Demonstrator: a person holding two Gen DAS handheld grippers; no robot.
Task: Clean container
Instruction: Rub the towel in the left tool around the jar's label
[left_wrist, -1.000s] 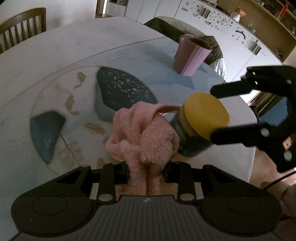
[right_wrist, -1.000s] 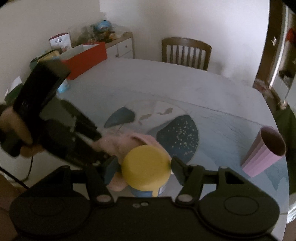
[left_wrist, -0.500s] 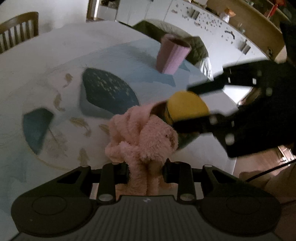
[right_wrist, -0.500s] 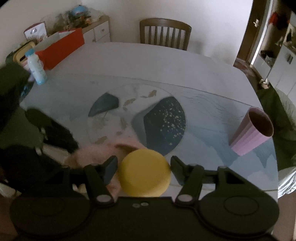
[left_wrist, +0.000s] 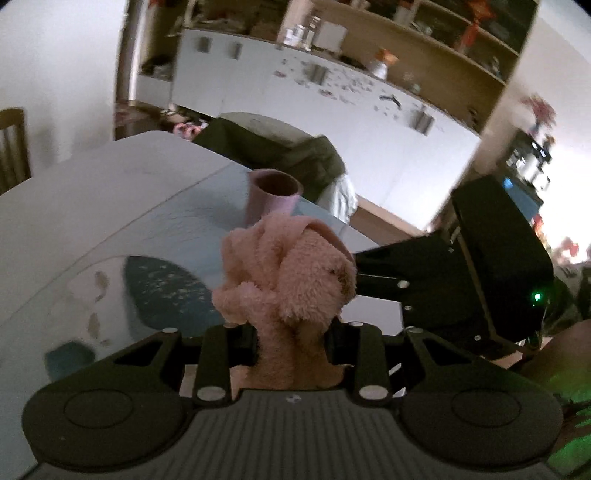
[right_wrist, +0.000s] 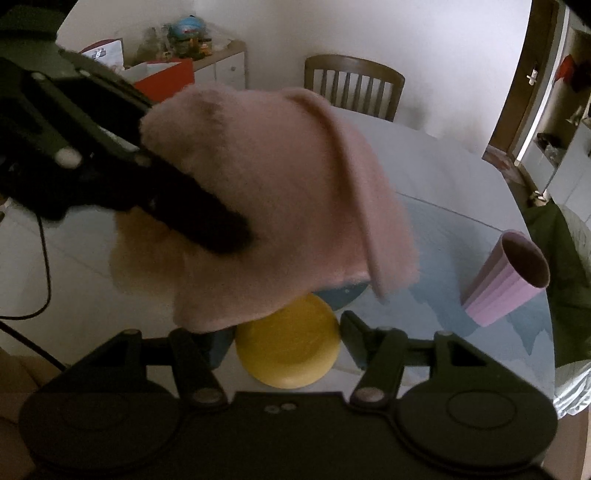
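Mid-wipe, it seems: the left gripper (left_wrist: 291, 338) is clenching a pink cloth (left_wrist: 291, 273), draping it at centre frame over the yellow-lidded container (right_wrist: 288, 354) which the right gripper (right_wrist: 286, 343) is gripping; cleanliness is unreadable.

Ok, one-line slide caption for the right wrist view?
Left gripper lowers fluffy pink cloth over yellow-lidded container between right gripper fingers.

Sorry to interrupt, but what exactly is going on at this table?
A person is cleaning a container with two handheld grippers. The left gripper clamps a fluffy pink cloth, and the right gripper holds the yellow-lidded container, with the cloth draped over it. A pink cup stands untouched on the table.
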